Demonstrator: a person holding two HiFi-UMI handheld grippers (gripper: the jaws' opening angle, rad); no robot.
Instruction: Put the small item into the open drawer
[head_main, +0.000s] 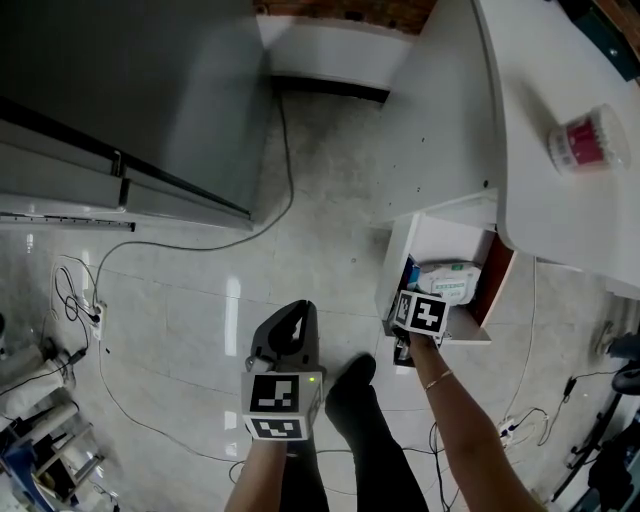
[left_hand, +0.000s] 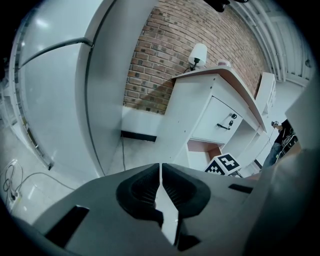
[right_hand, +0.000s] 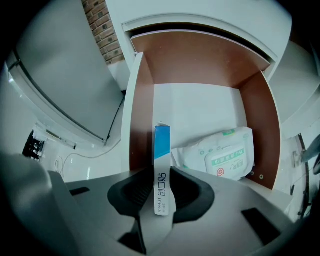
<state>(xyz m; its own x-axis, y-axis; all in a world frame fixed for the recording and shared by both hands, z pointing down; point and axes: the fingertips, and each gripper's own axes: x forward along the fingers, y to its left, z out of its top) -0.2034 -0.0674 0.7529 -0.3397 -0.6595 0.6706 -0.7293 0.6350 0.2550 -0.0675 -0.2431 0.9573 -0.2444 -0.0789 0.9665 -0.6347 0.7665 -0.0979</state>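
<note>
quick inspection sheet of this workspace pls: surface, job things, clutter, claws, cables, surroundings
surface: drawer open, white bottom, brown inner walls
job's things: small box, blue and white, upright above the drawer, not yet set down
clutter: wipes pack lying in the drawer; swab tub on the desk top
grippers: right claw shut on the small box; left claw shut, empty
cables: cable trailing across the floor
surroundings: grey appliance, brick wall, lamp

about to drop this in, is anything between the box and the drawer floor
Nothing visible does. The box, in the right gripper, is over bare floor of the drawer; the wipes pack lies to its right, by the right wall.
</note>
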